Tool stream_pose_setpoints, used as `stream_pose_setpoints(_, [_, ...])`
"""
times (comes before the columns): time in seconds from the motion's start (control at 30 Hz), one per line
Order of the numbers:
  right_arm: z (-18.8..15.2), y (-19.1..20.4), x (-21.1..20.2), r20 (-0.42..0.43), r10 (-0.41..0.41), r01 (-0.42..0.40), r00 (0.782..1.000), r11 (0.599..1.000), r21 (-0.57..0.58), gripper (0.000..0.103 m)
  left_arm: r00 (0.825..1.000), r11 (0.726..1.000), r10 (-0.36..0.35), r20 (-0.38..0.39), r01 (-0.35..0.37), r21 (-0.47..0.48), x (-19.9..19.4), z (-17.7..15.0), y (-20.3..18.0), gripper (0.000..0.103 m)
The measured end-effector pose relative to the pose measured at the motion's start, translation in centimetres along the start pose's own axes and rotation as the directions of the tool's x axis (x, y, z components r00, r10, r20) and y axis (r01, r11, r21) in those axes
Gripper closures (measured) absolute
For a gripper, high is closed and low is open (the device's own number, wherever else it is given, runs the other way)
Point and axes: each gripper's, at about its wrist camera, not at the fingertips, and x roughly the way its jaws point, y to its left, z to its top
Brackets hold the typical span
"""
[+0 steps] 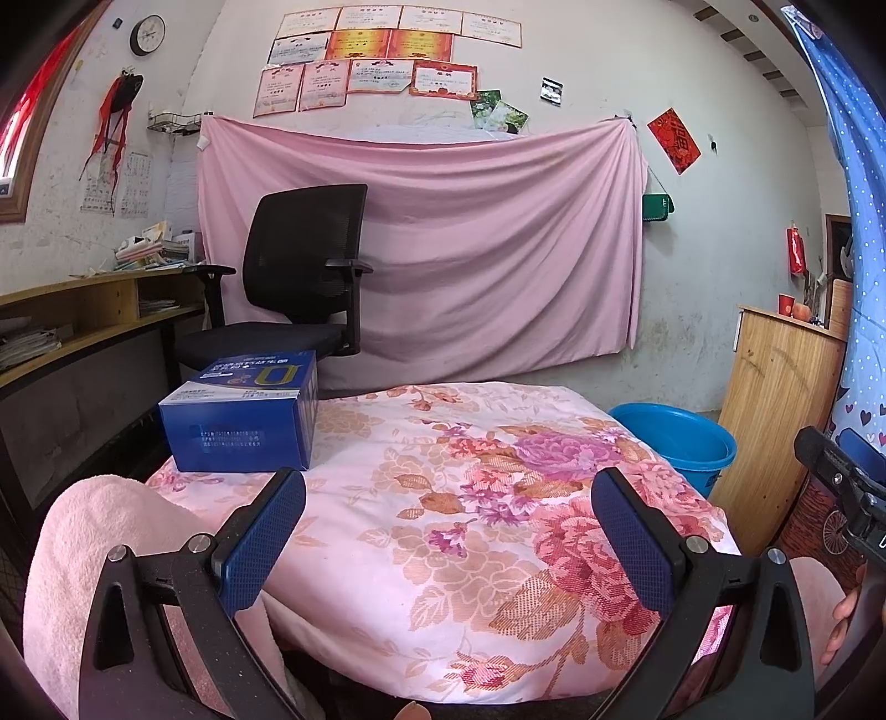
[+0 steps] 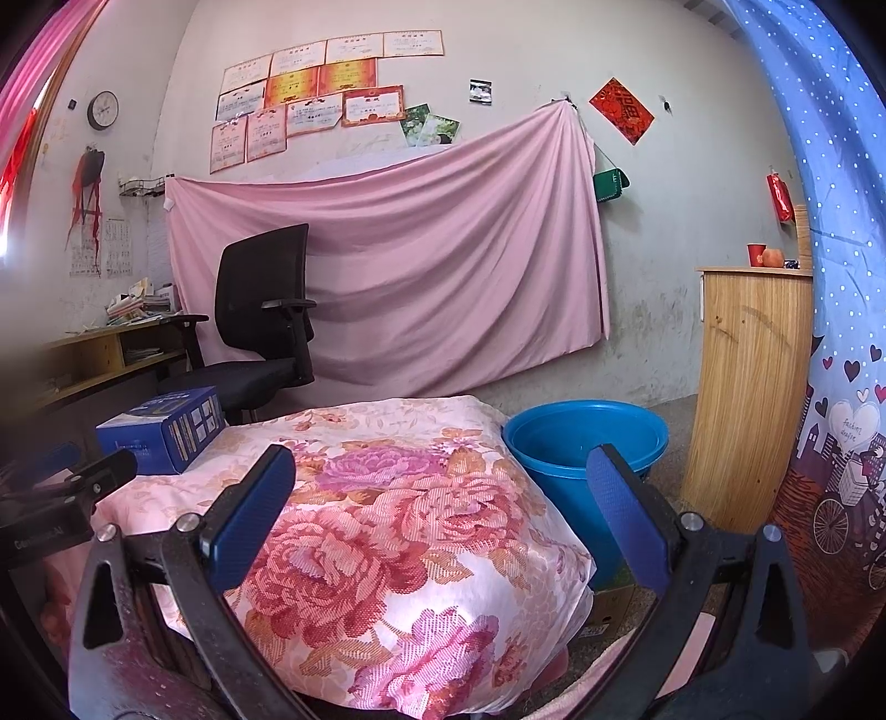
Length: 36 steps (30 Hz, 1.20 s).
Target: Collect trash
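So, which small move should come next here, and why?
Probably move the left claw forward and left toward the blue box. Both claws are open and empty, the box sits on the flowered cover on the left claw's side, and the blue bucket waits beside it.

One blue box (image 1: 243, 412) is sitting on the floral cushion (image 1: 443, 498). One blue bucket (image 2: 587, 443) is standing beside it. One black chair (image 1: 299, 277) is facing the one pink sheet (image 1: 470, 249). One clock (image 1: 147, 35) is hanging above. Eleven certificates (image 1: 387, 61) are showing on the wall, and two photos (image 1: 498, 113).
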Motion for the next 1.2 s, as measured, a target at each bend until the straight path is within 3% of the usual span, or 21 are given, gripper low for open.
stream_pose_setpoints(1.2, [-0.28,0.36,0.25,-0.01,0.002,-0.002,1.0,1.0,0.003,0.0,1.0,1.0,0.004,-0.003,-0.004,0.011,0.17,-0.24,0.29,0.002])
